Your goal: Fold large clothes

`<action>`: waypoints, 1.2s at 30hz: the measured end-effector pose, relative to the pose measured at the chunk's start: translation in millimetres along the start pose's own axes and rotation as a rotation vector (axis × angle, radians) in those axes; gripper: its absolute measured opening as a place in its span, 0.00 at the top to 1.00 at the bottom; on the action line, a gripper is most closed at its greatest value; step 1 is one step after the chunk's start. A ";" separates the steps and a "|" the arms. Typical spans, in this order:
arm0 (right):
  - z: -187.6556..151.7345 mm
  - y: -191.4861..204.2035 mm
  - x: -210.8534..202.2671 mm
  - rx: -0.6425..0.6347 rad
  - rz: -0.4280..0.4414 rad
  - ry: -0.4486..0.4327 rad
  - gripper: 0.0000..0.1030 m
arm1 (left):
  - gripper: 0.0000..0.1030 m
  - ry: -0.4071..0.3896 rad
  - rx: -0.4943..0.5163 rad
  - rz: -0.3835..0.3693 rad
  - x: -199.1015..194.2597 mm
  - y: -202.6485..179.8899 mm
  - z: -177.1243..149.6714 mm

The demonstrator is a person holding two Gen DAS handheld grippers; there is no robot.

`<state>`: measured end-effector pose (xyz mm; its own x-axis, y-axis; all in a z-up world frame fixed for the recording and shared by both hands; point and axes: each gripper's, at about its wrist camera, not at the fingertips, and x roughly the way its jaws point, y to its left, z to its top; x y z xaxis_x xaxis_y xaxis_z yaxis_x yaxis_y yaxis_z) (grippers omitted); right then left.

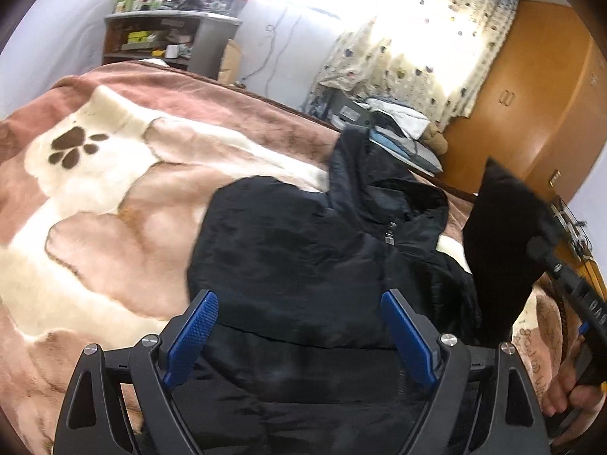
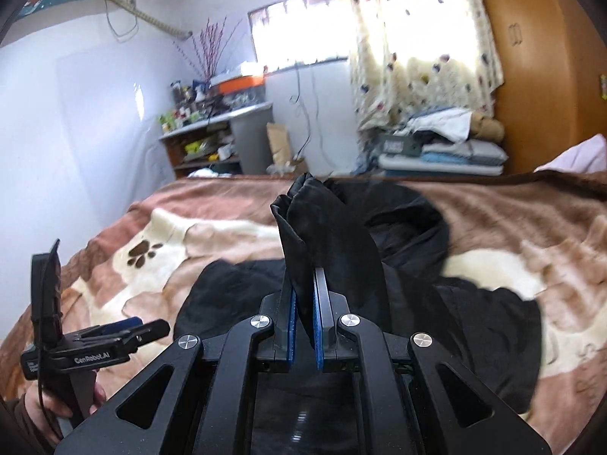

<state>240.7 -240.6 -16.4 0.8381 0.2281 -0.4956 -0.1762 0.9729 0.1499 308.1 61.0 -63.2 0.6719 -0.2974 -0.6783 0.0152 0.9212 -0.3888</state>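
Left gripper (image 1: 299,335) is spread wide with nothing in it, just hovering over the black jacket (image 1: 303,250) that's lying crumpled on the paw-print blanket (image 1: 95,174). Over on the right, the right gripper (image 2: 303,326) has its pads pinched tight on a sleeve (image 2: 322,239), holding it up off the bed.

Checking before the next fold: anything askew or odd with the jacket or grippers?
The black jacket lies bunched and crooked on the blanket, hood crumpled, not flat. The right gripper pinches one part of it up in a peak; the left gripper hangs open over the hem, holding nothing. No damage visible.
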 end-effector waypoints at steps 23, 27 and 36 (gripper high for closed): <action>-52.5 30.1 112.6 0.115 0.194 0.300 0.72 | 0.15 0.006 -0.045 0.048 10.1 42.1 -3.7; -43.8 10.7 85.2 0.196 0.259 0.235 0.39 | 0.15 0.002 -0.042 0.036 9.6 37.4 -2.3; -31.2 -94.9 -28.0 0.243 -0.074 -0.011 0.39 | 0.15 0.010 -0.014 0.030 16.0 20.2 -0.9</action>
<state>217.8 -338.1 -43.4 0.8497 0.1554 -0.5039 0.0138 0.9487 0.3158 318.5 74.6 -82.5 0.6648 -0.2722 -0.6956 -0.0154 0.9260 -0.3772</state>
